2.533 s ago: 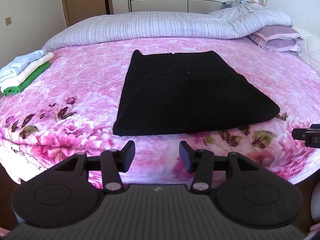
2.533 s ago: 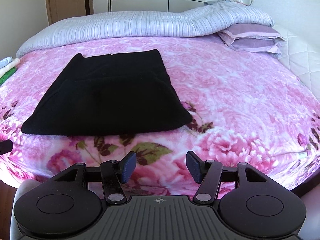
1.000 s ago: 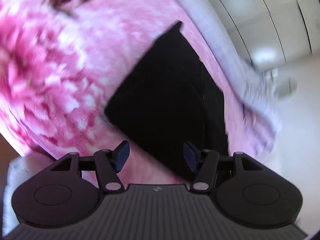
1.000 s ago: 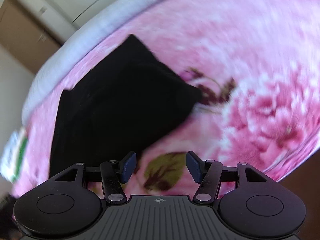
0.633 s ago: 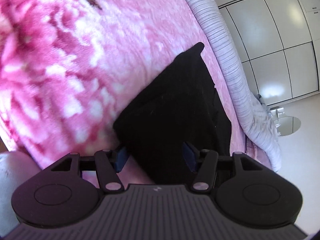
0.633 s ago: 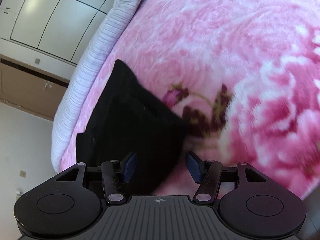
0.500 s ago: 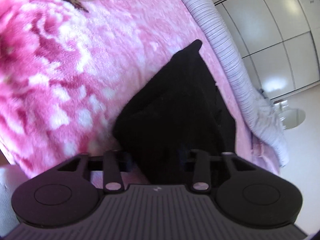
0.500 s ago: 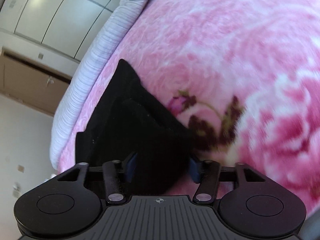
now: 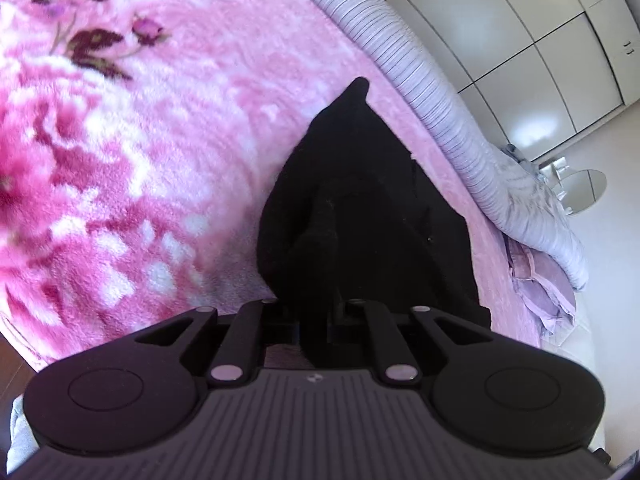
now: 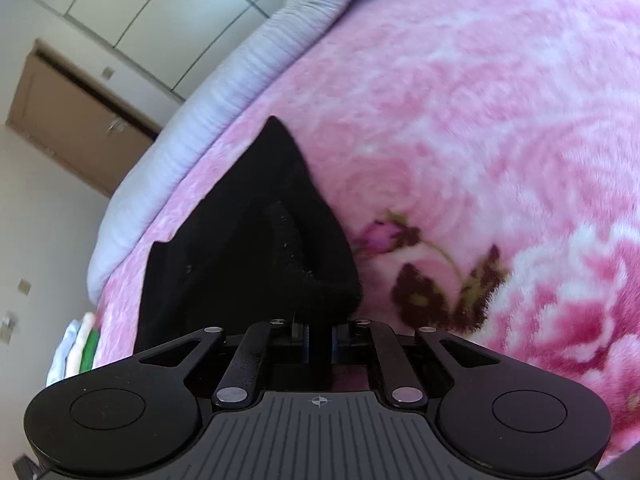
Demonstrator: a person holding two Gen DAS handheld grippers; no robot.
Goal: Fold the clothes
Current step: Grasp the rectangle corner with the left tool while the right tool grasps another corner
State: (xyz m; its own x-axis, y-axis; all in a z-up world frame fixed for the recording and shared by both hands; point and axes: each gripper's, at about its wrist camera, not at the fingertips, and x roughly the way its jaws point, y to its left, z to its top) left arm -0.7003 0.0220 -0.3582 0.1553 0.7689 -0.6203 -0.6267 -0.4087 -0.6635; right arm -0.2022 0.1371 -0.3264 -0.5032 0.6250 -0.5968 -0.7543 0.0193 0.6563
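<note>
A black folded garment [image 9: 372, 216] lies on the pink floral bedspread [image 9: 120, 152]. My left gripper [image 9: 314, 322] is shut on the garment's near left corner, and the cloth bunches up between the fingers. The garment also shows in the right wrist view [image 10: 256, 248]. My right gripper [image 10: 319, 338] is shut on its near right corner, with black cloth pinched between the blue pads. Both near corners are raised slightly off the bed.
A striped lilac duvet roll [image 9: 436, 92] and purple pillows [image 9: 540, 288] lie along the head of the bed. A stack of folded white and green clothes [image 10: 82, 350] sits at the bed's left side. White wardrobe doors [image 9: 520, 36] and a wooden door [image 10: 68, 120] stand behind.
Both grippers tilted down to the near corners of the black garment, went from open to shut on them, and the cloth now bunches between the fingers.
</note>
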